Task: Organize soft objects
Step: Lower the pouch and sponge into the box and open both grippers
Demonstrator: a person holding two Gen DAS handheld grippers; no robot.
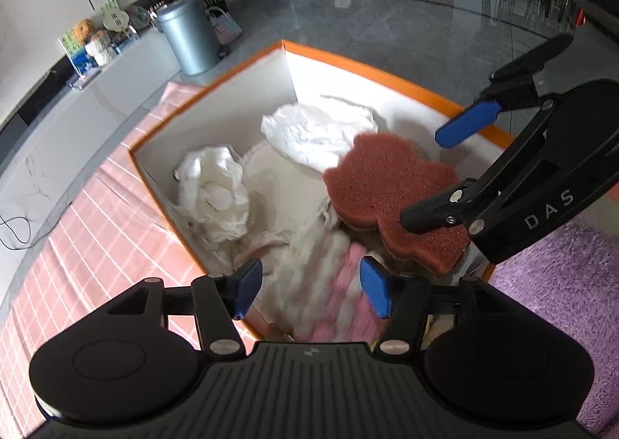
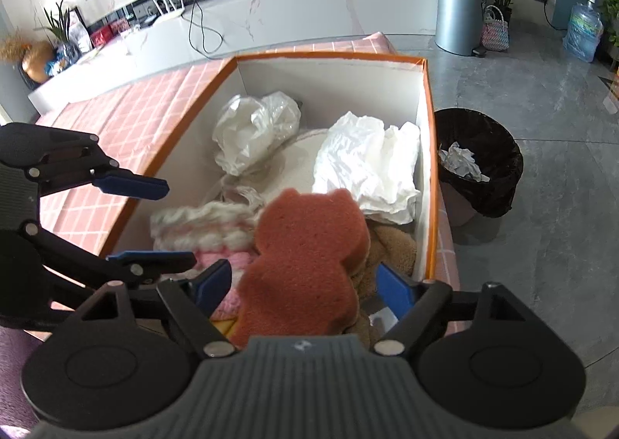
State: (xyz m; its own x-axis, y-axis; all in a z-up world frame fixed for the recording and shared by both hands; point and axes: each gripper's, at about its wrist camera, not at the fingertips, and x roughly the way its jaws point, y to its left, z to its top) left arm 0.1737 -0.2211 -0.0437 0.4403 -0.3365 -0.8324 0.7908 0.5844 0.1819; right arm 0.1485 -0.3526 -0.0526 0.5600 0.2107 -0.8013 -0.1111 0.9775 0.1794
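Sponge (image 2: 305,257) (bear-shaped) lies in our orange box (image 2: 431,152); both our left gripper (image 1: 309,290) and right gripper (image 2: 305,284) hover, jaws spread, gripping nothing.

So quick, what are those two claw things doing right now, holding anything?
Left gripper: open, holding nothing, over the pink and white knit.
Right gripper: open, pads clear of the brown sponge between them.
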